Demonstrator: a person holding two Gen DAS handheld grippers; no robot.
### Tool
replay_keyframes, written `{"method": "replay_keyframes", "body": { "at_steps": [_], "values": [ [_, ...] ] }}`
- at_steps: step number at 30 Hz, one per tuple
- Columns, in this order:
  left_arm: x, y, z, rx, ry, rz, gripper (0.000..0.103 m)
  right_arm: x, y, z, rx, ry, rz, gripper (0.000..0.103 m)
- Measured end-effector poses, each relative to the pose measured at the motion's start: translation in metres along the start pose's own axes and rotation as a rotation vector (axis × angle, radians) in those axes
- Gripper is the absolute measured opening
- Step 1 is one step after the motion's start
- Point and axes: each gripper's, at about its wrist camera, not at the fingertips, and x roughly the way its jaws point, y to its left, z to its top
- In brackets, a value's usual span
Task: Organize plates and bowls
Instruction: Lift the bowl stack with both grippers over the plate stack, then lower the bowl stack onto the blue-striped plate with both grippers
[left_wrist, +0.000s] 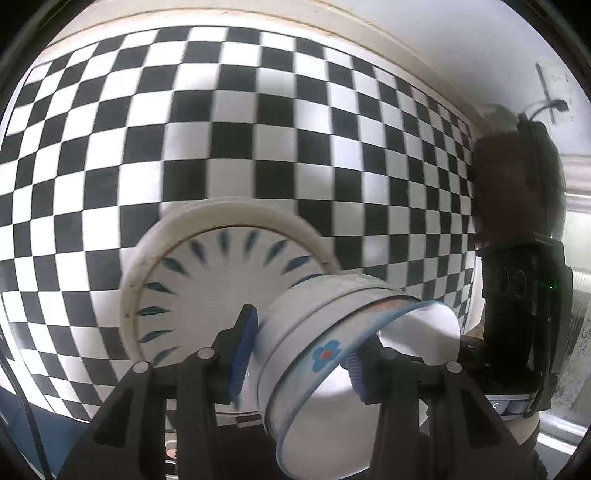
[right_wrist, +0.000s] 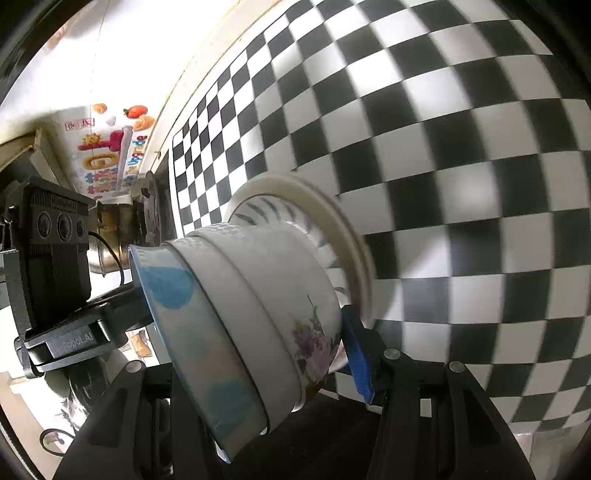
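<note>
Checkered cloth (left_wrist: 258, 129); nested white bowls (left_wrist: 317, 332), blue flower, purple floral.

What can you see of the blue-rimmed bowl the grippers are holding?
The blue-rimmed bowl looks like glazed white ceramic, with a thin blue rim line, a small blue flower with a red centre in the left wrist view and larger blue blotches in the right. It is outermost in a nested stack tilted on its side. The left gripper pinches its wall, one blue pad outside, one inside. The right gripper's contact with it is hidden.
</note>
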Motion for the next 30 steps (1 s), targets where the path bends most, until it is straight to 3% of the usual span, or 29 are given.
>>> {"method": "replay_keyframes", "body": {
  "at_steps": [14, 30],
  "values": [
    [0.018, 0.047, 0.009, -0.07, 0.036, -0.011, 0.04, 0.055, 0.015, 0.016, -0.009, 0.061, -0.06, 0.052],
    [0.017, 0.059, 0.0, -0.089, 0.022, -0.013, 0.04, 0.062, 0.019, 0.022, -0.02, 0.07, -0.099, 0.052]
  ]
}}
